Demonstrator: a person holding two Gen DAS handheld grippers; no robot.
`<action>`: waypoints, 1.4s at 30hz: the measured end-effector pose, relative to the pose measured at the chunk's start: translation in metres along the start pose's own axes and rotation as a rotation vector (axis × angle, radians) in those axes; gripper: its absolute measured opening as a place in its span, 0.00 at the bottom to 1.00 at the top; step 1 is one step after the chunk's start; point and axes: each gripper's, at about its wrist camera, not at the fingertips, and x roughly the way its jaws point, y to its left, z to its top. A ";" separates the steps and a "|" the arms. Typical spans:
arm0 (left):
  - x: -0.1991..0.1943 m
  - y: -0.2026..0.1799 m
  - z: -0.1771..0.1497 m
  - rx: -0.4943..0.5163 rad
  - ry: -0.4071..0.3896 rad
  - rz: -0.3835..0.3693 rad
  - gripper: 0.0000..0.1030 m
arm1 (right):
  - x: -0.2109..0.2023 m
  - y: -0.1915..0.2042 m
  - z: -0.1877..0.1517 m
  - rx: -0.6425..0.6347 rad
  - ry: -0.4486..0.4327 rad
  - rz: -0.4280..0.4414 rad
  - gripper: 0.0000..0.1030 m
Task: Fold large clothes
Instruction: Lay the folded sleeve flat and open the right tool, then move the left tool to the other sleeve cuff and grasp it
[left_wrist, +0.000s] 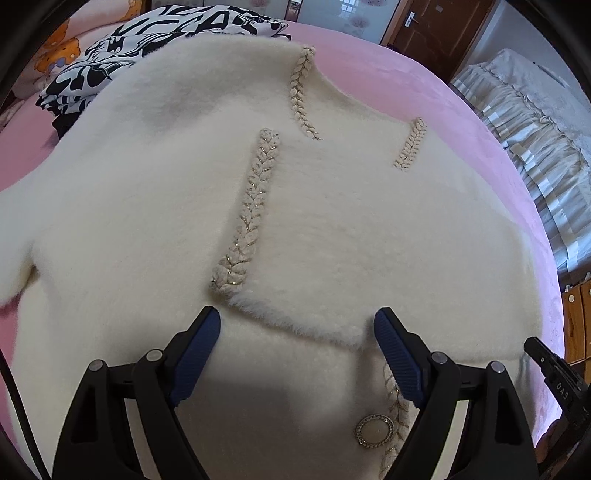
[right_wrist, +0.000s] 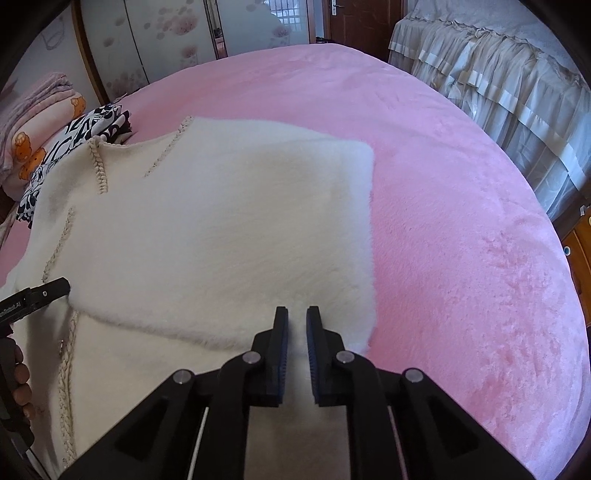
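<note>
A fluffy cream cardigan (left_wrist: 155, 206) with braided trim and a round pearl button (left_wrist: 375, 431) lies spread on the pink bed; it also shows in the right wrist view (right_wrist: 229, 236). One sleeve is folded across the body, its cuff edge just beyond my left gripper (left_wrist: 297, 325), which is open and empty above the cloth. My right gripper (right_wrist: 296, 319) hovers over the folded sleeve near the garment's right edge, jaws almost together with a narrow gap; whether cloth is pinched is unclear. The right gripper's tip shows in the left wrist view (left_wrist: 554, 373), and the left gripper's tip in the right wrist view (right_wrist: 40, 295).
The pink bedspread (right_wrist: 461, 229) stretches to the right of the cardigan. A folded black-and-white garment (left_wrist: 110, 55) and a bear-print blanket (right_wrist: 26, 140) lie at the far left. A ruffled grey cover (right_wrist: 498, 74), wardrobe doors and a wooden door stand beyond.
</note>
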 end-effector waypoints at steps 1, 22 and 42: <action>-0.001 0.000 -0.001 -0.006 -0.002 -0.006 0.82 | -0.002 0.001 -0.002 0.002 0.000 0.005 0.13; -0.103 0.002 -0.039 0.056 -0.072 0.017 0.82 | -0.068 0.050 -0.054 -0.069 0.005 0.067 0.13; -0.191 0.080 -0.118 0.059 -0.045 0.158 0.82 | -0.137 0.148 -0.100 -0.225 -0.018 0.131 0.14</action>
